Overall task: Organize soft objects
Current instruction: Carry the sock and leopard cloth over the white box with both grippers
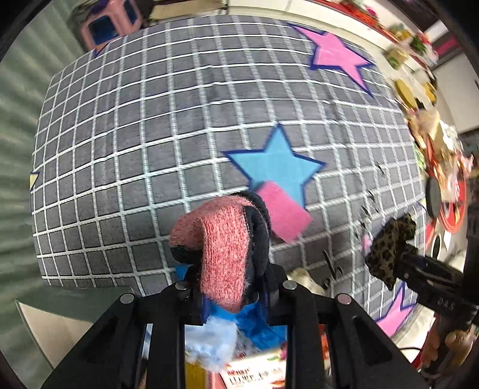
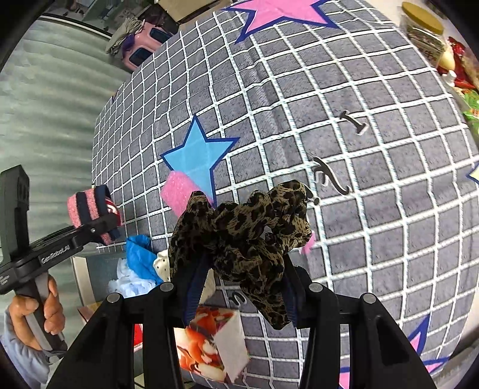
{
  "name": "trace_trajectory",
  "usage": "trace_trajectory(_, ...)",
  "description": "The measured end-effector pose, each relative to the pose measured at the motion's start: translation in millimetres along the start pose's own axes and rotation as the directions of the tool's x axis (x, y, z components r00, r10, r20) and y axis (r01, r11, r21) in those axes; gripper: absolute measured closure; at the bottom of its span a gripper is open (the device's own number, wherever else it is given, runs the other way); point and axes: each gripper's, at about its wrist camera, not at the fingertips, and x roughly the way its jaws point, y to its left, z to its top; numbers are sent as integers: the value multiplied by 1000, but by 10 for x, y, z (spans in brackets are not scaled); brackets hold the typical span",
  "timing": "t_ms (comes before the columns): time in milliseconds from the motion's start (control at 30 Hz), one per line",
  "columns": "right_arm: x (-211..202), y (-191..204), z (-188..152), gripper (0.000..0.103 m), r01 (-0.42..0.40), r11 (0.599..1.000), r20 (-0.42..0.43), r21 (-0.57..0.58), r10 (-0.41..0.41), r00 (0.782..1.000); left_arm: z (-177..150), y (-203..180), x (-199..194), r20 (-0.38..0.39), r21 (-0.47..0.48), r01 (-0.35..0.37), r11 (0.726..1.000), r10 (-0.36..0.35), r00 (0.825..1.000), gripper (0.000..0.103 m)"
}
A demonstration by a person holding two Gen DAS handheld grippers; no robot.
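My left gripper (image 1: 229, 269) is shut on a pink knit sock with a dark cuff (image 1: 221, 239), held above the rug's near edge; the sock shows at the left of the right wrist view (image 2: 89, 214). My right gripper (image 2: 242, 269) is shut on a leopard-print scrunchie (image 2: 242, 233), held above the rug; the scrunchie shows at the right of the left wrist view (image 1: 389, 248). A pink sponge (image 1: 283, 214) lies on the rug by the blue star (image 1: 277, 161), also in the right wrist view (image 2: 179, 191).
A grey grid rug (image 1: 149, 134) with stars covers the floor. A box (image 2: 92, 269) below the left gripper holds blue and white soft items (image 2: 139, 263). A printed carton (image 2: 209, 344) lies near. A jar (image 2: 425, 27) and clutter line the right edge. A pink stool (image 1: 104, 27) stands far back.
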Motion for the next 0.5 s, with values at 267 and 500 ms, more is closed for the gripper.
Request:
trace_trajectory(267, -174, -56, -331, 56, 21, 999, 16, 34, -21, 1000, -423, -497, -117, 19, 137, 36, 990, -39, 999, 76)
trace_trajectory(500, -302, -66, -760, 56, 45, 996, 28, 73, -47, 998, -865, -775, -196, 30, 271, 47, 961, -57, 998, 76)
